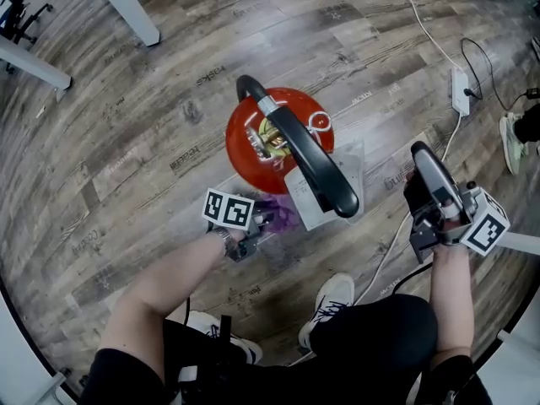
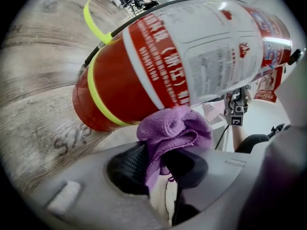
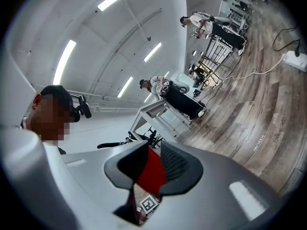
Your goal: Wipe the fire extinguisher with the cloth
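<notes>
Nearest you, your white shoe point(image 1: 331, 300) stands on the wooden floor point(image 1: 152, 99), between your 2 arms.

Your left gripper point(image 1: 257, 224) is clamped on the purple cloth point(image 2: 175, 128). The left gripper view shows its 2 jaws pinching a fold of the cloth, with the bunched part bulging out ahead of them. That bunch touches the lower side of the fire extinguisher point(image 2: 144, 85), just below the white label and near the yellow band.

Your right gripper point(image 1: 422, 154) hangs off to the right, apart from the extinguisher. Its 2 jaws stand apart and hold nothing. Through the gap between them the right gripper view shows only a strip of the red body beyond.

From the head view, the fire extinguisher stands upright on the floor right in front of you, its red top facing the camera. 1 black hose point(image 1: 304, 154) lies across it, and a white tag point(image 1: 314, 199) hangs at its near side, beside the cloth.

Farther out on the right, a white cable point(image 1: 422, 32) runs to a power strip point(image 1: 461, 89).
</notes>
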A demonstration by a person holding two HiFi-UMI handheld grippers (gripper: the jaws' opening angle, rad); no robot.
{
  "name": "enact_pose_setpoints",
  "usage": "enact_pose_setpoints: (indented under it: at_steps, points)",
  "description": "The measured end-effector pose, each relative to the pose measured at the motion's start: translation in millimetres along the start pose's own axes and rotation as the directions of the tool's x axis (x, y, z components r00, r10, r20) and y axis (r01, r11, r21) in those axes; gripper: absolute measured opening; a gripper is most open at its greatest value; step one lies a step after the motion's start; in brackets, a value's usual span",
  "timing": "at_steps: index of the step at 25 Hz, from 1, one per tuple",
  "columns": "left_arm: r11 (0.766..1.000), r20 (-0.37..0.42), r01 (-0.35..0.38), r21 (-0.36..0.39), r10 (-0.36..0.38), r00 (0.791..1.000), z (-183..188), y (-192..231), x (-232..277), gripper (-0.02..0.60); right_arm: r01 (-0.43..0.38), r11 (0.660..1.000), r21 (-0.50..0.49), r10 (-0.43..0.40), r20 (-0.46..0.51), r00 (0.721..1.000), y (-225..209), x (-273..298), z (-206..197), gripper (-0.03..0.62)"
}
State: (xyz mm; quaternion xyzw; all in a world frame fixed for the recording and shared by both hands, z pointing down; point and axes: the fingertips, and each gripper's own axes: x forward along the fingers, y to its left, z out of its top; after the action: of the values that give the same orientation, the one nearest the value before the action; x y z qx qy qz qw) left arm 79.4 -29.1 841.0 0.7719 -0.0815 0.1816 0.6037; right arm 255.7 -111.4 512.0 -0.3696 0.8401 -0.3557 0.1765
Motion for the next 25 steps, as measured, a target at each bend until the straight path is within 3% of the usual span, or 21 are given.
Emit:
enact_pose_setpoints:
  at_steps: [6, 14, 19, 22, 25]
  points:
    - [0.983, 0.035, 0.125, 0.137, -0.131, 0.991, 25.4, -68.3, -35.7, 0.095, 0.010, 0.999, -0.042, -0.008, 0.044, 0.999, 18.8, -6.5, 16.8, 0.078]
    - [0.918, 0.149, 0.238, 0.319, -0.296, 0.943, 70.7, -184.4, -127.8, 0.095, -0.023, 0.992, -0.122, 0.033, 0.079, 0.996, 70.3, -3.7, 39.8, 0.080]
    - [0.855, 0.194, 0.279, 0.437, -0.392, 0.899, 89.8, -259.2, -180.9, 0.097, -0.137, 0.968, -0.213, 0.150, 0.049, 0.987, 137.2, 14.7, 49.2, 0.100]
    - [0.825, 0.217, 0.297, 0.481, -0.440, 0.871, 93.7, -294.5, -203.1, 0.097, -0.233, 0.929, -0.289, 0.244, 0.000, 0.970, 185.8, 28.9, 49.7, 0.114]
    - [0.789, 0.209, 0.305, 0.533, -0.472, 0.856, 94.4, -326.8, -218.7, 0.097, -0.319, 0.885, -0.338, 0.310, -0.083, 0.947, 226.6, 43.2, 40.5, 0.126]
